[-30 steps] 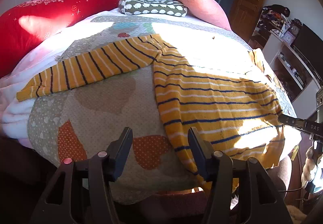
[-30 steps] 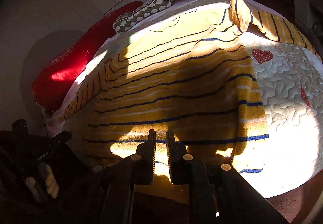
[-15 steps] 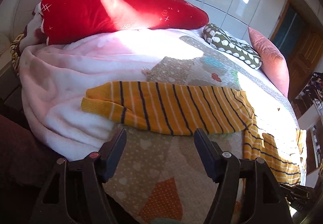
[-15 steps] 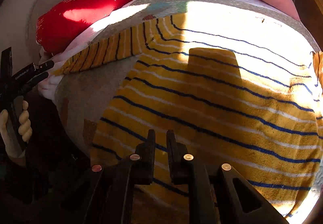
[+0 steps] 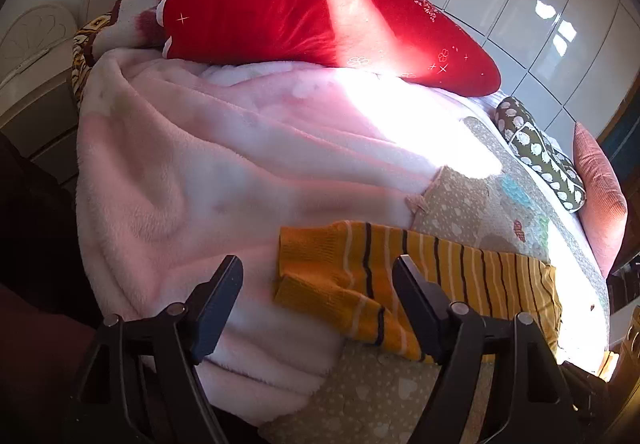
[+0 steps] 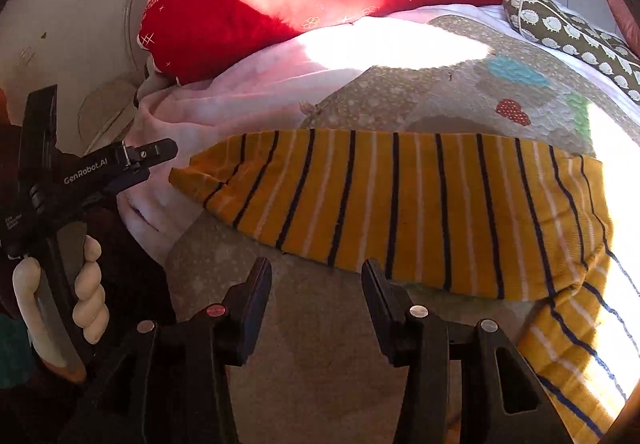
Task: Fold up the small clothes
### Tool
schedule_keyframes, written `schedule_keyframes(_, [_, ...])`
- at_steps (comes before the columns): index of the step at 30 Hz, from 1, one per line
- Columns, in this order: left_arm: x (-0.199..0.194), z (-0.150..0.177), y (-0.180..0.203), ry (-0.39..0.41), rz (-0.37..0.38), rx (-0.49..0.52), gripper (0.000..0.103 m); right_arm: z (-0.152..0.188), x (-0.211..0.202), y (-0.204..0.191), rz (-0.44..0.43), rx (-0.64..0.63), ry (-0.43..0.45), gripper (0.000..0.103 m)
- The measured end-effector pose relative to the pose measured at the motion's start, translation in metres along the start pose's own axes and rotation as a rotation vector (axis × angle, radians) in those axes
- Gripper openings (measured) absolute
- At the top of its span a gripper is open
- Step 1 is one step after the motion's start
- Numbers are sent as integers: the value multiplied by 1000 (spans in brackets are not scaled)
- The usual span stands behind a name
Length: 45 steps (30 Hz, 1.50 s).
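A small yellow sweater with dark blue and white stripes lies flat on the bed. Its left sleeve stretches out sideways, and its cuff rests on the pink blanket. My left gripper is open, with the cuff lying between its fingers, just ahead of them. It also shows in the right wrist view, held in a hand just left of the cuff. My right gripper is open and empty, just short of the sleeve's near edge. The sweater's body runs off to the right.
A fluffy pink blanket is bunched at the bed's left side. A large red pillow lies behind it. A patterned quilt covers the bed. A green bolster and a pink pillow lie at the far end.
Both grippers have moved left along the sweater to its left sleeve. The right gripper has opened; it was shut before. The left gripper has closed in on the cuff.
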<state>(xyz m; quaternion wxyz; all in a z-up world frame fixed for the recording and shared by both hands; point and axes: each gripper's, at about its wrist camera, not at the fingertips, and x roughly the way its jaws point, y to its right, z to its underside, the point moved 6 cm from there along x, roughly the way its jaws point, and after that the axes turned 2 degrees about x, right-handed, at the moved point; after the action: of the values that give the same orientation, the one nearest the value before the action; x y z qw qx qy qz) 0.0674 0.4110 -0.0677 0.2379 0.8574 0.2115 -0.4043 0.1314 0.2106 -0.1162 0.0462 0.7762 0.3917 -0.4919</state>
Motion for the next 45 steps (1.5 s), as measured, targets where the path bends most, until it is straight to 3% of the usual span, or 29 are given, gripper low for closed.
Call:
schedule_keyframes(4, [35, -14, -6, -88, 39, -44, 77, -8, 36, -34, -25, -72, -9, 50])
schedule_keyframes(8, [50, -13, -13, -123, 48, -71, 76, -13, 65, -61, 6, -173, -33, 50])
schedule_keyframes(15, [33, -21, -42, -59, 92, -202, 76, -25, 93, -94, -7, -266, -8, 50])
schedule_keyframes(21, [15, -30, -49, 12, 74, -214, 77, -41, 111, -111, -8, -291, 14, 50])
schedule_keyframes(23, [15, -28, -48, -3, 73, -197, 77, -44, 112, -111, -11, -276, -2, 50])
schedule_keyframes(26, [15, -19, -43, -48, 97, -181, 78, -40, 91, -97, -25, -217, -9, 50])
schedule_keyframes(29, [24, -7, -34, -104, 58, -126, 83, -25, 47, -61, -27, -120, 15, 50])
schedule_keyframes(32, [44, 5, -24, -191, -13, -50, 83, 2, -15, -2, -47, 44, 73, 50])
schedule_keyframes(35, [54, 12, -16, -201, -80, -4, 82, 37, -78, 67, -3, 231, 162, 50])
schedule_keyframes(36, [55, 12, -13, -184, -99, 18, 77, 53, -100, 90, 35, 287, 195, 50])
schedule_keyframes(38, [55, 15, -7, -180, -155, 68, 9, 85, -143, 132, 132, 379, 260, 50])
schedule_keyframes(40, [48, 13, -6, -154, -173, 61, 6, 118, -181, 166, 196, 469, 313, 50])
schedule_keyframes(45, [0, -6, 20, -33, -47, 31, 3, 192, -255, 229, 315, 660, 421, 50])
